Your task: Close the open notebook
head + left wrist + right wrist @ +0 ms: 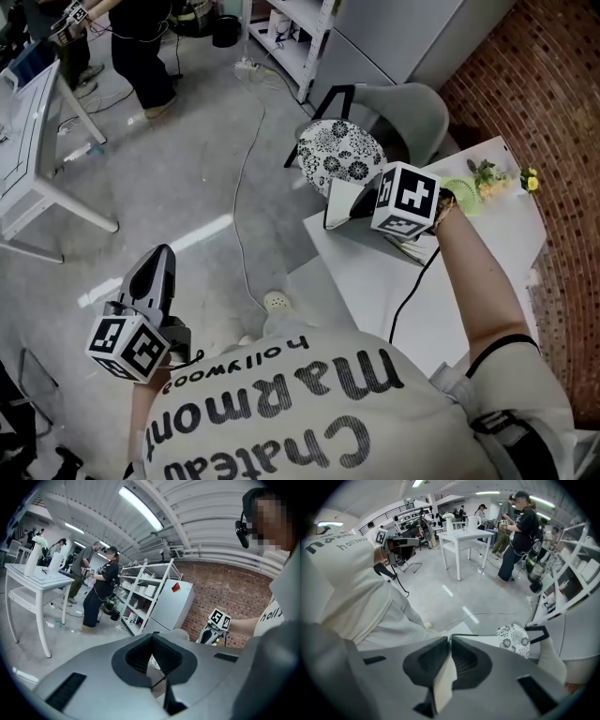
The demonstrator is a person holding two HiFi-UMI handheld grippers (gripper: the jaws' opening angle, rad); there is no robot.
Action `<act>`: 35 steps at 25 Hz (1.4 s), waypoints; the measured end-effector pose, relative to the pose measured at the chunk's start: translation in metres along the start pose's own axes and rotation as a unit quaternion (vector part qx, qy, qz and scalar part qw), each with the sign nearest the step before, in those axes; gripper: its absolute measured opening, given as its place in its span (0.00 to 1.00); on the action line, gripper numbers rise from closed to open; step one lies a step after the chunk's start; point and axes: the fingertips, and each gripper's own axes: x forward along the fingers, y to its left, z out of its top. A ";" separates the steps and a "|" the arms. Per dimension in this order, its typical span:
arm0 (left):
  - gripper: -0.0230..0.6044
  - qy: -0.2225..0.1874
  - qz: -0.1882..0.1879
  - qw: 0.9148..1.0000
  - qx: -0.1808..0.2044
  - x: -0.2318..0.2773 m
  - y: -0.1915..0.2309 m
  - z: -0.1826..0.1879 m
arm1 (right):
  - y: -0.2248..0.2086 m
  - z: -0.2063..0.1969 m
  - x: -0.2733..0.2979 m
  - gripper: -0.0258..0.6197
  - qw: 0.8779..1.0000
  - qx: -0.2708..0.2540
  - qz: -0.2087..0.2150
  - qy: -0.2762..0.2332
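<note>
The notebook lies at the white table's left edge, with its dark-edged cover or leaf lifted upright. My right gripper points steeply down and is shut on that raised leaf. In the right gripper view the pale sheet runs between the closed jaws of the right gripper. The rest of the notebook is mostly hidden under the marker cube. My left gripper hangs over the floor, well left of the table, with its jaws together and nothing in them. Its tips meet in the left gripper view, left gripper.
A chair with a floral cushion stands just beyond the table corner. A green dish with flowers sits at the table's far side. A cable trails across the floor. A second white table and people stand at the far left.
</note>
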 end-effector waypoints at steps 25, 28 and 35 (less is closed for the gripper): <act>0.04 0.023 0.017 1.000 -0.007 0.035 0.016 -0.007 | -0.061 0.004 0.017 0.09 0.999 -0.003 -0.037 -0.021; 0.04 0.024 0.017 1.000 -0.006 0.039 0.017 -0.005 | -0.072 0.004 0.019 0.09 0.998 -0.005 -0.061 -0.020; 0.04 0.028 0.021 0.999 -0.007 0.046 0.017 -0.007 | -0.091 -0.002 0.026 0.09 0.995 -0.007 -0.101 -0.015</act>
